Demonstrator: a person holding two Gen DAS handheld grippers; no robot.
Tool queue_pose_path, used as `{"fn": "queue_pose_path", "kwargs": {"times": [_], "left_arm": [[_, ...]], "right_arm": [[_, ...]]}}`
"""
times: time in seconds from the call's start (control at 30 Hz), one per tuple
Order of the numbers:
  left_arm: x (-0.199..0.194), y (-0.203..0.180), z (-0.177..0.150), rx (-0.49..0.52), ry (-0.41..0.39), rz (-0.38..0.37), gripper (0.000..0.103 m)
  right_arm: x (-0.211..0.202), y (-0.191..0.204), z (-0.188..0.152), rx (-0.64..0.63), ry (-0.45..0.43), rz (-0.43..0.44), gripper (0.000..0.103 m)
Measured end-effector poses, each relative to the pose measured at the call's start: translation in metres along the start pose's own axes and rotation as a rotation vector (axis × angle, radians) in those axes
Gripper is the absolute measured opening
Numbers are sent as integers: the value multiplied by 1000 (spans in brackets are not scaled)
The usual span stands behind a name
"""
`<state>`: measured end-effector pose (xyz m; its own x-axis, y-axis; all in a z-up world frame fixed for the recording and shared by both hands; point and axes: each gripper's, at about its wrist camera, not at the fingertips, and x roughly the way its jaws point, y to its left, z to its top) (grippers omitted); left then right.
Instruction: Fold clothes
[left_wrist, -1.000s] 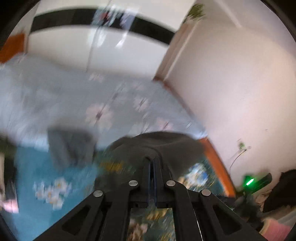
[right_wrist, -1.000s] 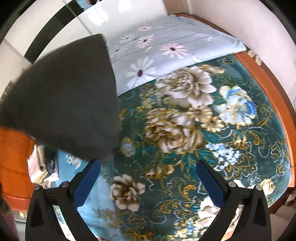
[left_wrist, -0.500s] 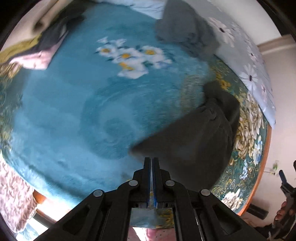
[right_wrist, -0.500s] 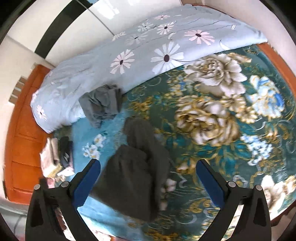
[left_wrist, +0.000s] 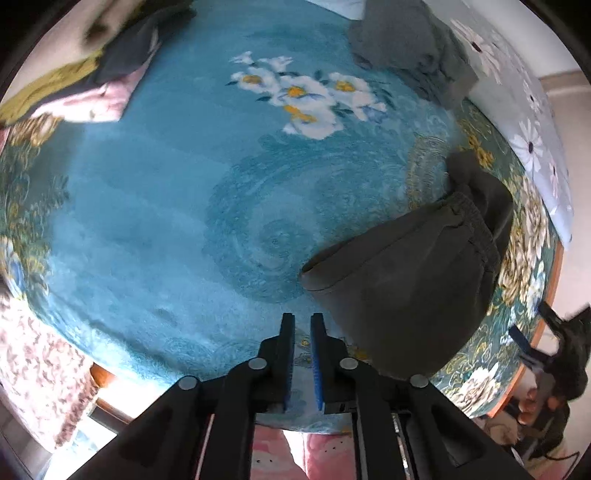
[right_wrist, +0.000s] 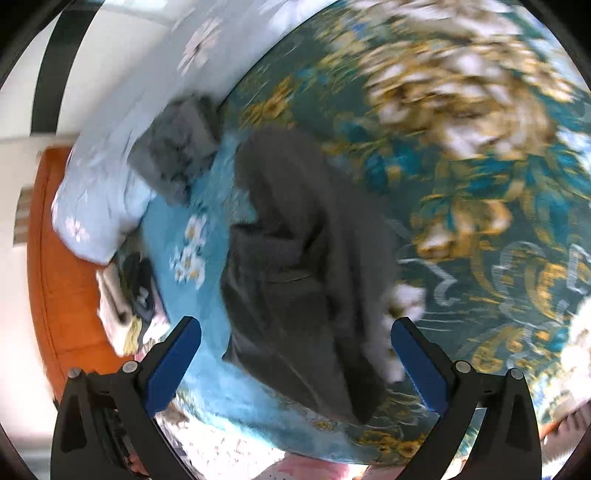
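Note:
A dark grey garment (left_wrist: 413, 280) with an elastic waistband lies crumpled on the floral bedspread (left_wrist: 192, 206), right of centre in the left wrist view. My left gripper (left_wrist: 302, 325) hovers just left of it, slightly parted and empty. In the right wrist view the same garment (right_wrist: 303, 266) lies below and between the fingers of my right gripper (right_wrist: 295, 332), which is wide open and empty above it. The right wrist view is blurred.
A folded grey garment (left_wrist: 406, 48) lies near the daisy-print duvet (left_wrist: 532, 122) at the far side. A pile of clothes (left_wrist: 85, 85) sits at the bed's left. The bed's orange wooden edge (left_wrist: 539, 339) runs along the right.
My left gripper let go of the dark garment and its jaws parted slightly. The garment dropped onto the bed. My right gripper moved down closer over it.

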<state>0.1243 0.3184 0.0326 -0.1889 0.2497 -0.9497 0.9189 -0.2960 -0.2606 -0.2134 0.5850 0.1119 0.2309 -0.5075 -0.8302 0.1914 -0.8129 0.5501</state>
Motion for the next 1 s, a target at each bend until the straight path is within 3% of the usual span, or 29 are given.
{"fn": "queue_pose_path", "kwargs": {"times": [0.03,0.1,0.3,0.37,0.47,0.57,0.7,0.9,1.0], "left_arm": [[-4,-3,5,16,1,2,16],[-9,-11,9,23,-5,12,23],[-35,-17,13,18,-38,0,31],[-39,-13,10,-2,-47,-2,34],[-44,-3,7,-49,-57,-1,35],[-44,6,-2,-125,-51,-17,35],[-46,3,-16,-184,-55,-47,35],[-58,-15,-26,-168,-83,-81,35],[-66,-19,-30,-164,-108,-114,35]], "right_arm": [[11,7,1,-30,19,-13,86],[31,17,3,-75,48,-49,79],[69,17,18,-108,86,-132,78],[79,12,23,-78,121,-111,78],[86,12,20,-28,149,-6,71],[86,17,10,-19,152,38,53],[69,13,12,44,111,99,22],[7,40,32,10,-10,238,18],[-59,71,40,-71,-163,283,17]]}}
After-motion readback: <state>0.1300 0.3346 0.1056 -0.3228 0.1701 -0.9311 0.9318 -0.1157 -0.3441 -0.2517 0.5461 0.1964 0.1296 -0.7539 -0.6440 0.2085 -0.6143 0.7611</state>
